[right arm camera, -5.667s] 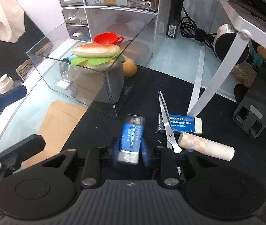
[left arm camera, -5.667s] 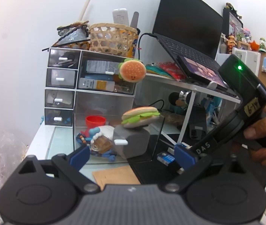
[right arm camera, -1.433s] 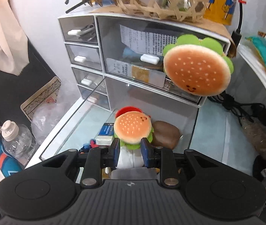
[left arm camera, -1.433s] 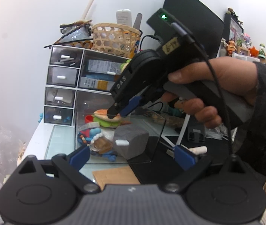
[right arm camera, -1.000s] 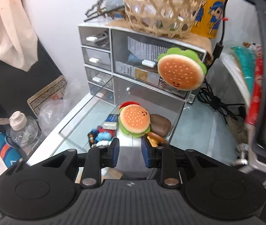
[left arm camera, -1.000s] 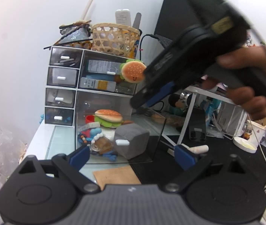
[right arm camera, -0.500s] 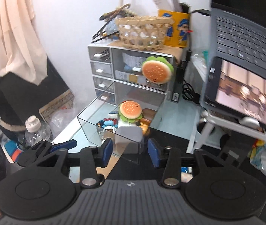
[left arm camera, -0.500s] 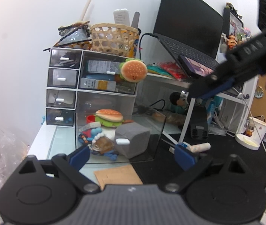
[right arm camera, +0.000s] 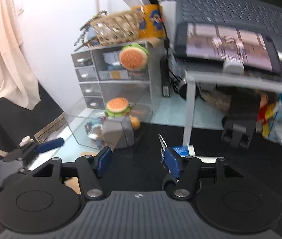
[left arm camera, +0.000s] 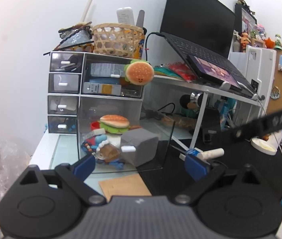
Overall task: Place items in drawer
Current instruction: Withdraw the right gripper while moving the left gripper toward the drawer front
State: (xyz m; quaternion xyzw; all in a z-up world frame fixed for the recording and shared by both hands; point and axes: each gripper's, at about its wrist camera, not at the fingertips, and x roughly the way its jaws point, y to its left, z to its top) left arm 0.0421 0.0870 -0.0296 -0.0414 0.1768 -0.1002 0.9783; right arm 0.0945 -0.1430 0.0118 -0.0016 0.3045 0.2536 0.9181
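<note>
A clear pulled-out drawer (left arm camera: 166, 139) stands in front of the drawer unit (left arm camera: 65, 91). It holds a toy burger (left arm camera: 114, 123), a grey block (left arm camera: 140, 146), a red cup and small toys. It also shows in the right wrist view (right arm camera: 75, 127). My left gripper (left arm camera: 140, 164) is open and empty, held back from the drawer. My right gripper (right arm camera: 138, 162) is open and empty, above the black mat. Scissors (right arm camera: 161, 140), a blue eraser box (right arm camera: 178, 150) and a checked roll (left arm camera: 212, 153) lie on the mat (right arm camera: 240, 159).
A second burger toy (left arm camera: 140, 73) hangs on the drawer unit's front. A basket (left arm camera: 117, 37) sits on top. A white shelf (left arm camera: 210, 88) carries a laptop and phone. A black stand (right arm camera: 240, 123) sits under it. Brown paper (left arm camera: 124, 185) lies by the drawer.
My right gripper put the blue item into the drawer, pulled back up and to the right, and opened. It now hangs over the mat. The left gripper has stayed still.
</note>
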